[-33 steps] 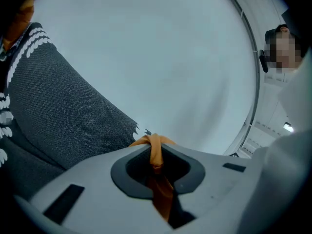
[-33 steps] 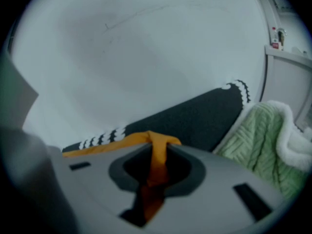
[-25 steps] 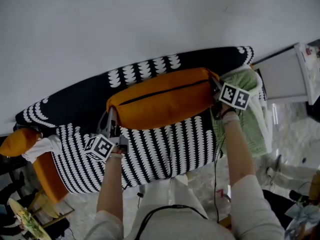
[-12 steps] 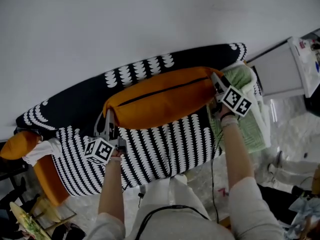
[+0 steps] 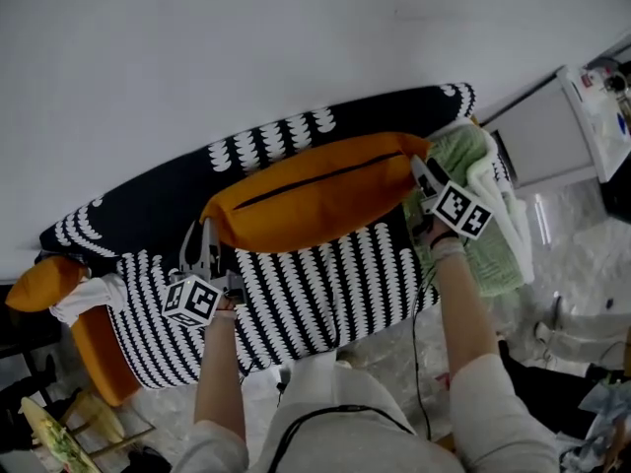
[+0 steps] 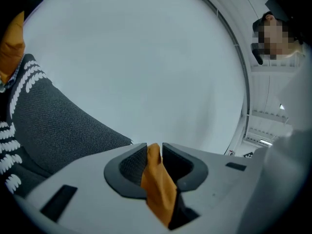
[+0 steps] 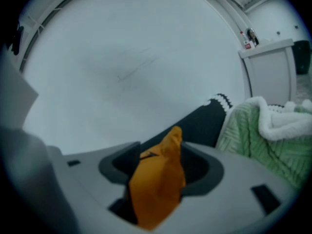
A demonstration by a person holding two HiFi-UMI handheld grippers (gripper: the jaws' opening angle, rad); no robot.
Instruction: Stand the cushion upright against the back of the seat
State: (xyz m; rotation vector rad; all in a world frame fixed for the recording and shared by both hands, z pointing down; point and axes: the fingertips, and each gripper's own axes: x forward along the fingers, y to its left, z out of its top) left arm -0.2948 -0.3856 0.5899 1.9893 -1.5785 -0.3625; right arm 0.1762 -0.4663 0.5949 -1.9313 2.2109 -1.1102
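Observation:
The long orange cushion (image 5: pixel 315 200) stands on its edge on the black-and-white patterned seat (image 5: pixel 325 289), leaning against the sofa's dark back (image 5: pixel 148 200). My left gripper (image 5: pixel 202 236) is at its left end. In the left gripper view the orange corner (image 6: pixel 158 189) fills the narrow gap of that gripper (image 6: pixel 154 149) and touches both pads, though the jaws have just been opening. My right gripper (image 5: pixel 417 168) is at the cushion's right end. Its jaws have just been opening and now stand wide, with the other corner (image 7: pixel 156 184) lying loose between them (image 7: pixel 161 152).
A green and white blanket (image 5: pixel 483 215) lies over the sofa's right end, right beside my right gripper. At the far left are a second orange cushion (image 5: pixel 35 284) and a white cloth (image 5: pixel 84 294). A white cabinet (image 5: pixel 537 136) stands to the right. The white wall is behind the sofa.
The right gripper's jaws have spread apart and it has drawn back a little from the cushion's right end. The left gripper has shifted slightly. The cushion stays upright against the back.

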